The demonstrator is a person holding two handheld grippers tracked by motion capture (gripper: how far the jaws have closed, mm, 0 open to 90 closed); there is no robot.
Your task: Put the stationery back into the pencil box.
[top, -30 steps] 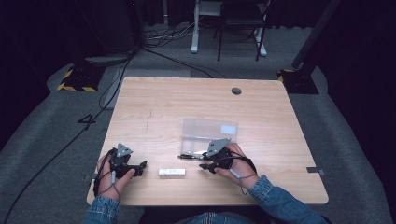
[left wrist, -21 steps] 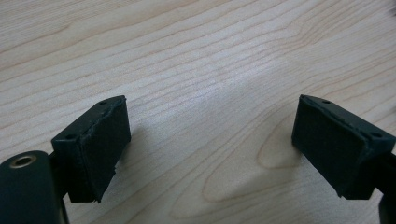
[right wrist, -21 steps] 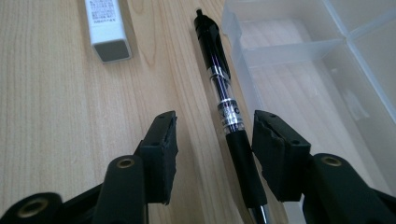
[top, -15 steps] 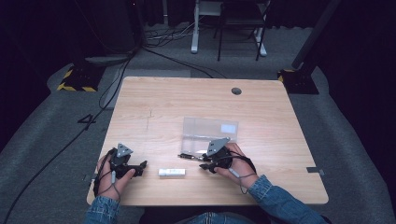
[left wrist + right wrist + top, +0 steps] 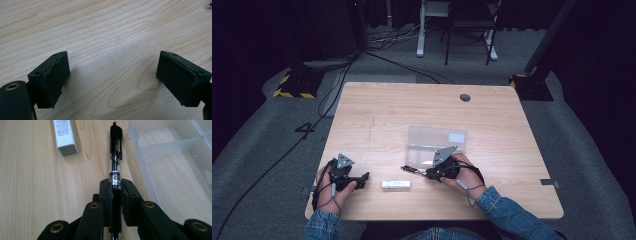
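A black pen [image 5: 115,155] lies along the wooden table, clip end pointing away from the camera. My right gripper [image 5: 115,187] is shut on its barrel; both pads press against it, the jaws having just closed in. From above, the same pen [image 5: 412,170] sticks out to the left of the right gripper [image 5: 426,173]. A white rectangular eraser [image 5: 395,184] [image 5: 64,135] lies just left of the pen. My left gripper [image 5: 364,176] [image 5: 112,75] rests near the table's front left, jaws wide open over bare wood.
A clear plastic compartment box [image 5: 437,145] [image 5: 175,165] sits right beside the pen, behind the right hand. The table [image 5: 412,110] has a round cable hole [image 5: 465,97] at the back. Chair and desk legs stand on the floor beyond.
The right gripper's jaws have closed onto the pen. Both hands stay where they were.
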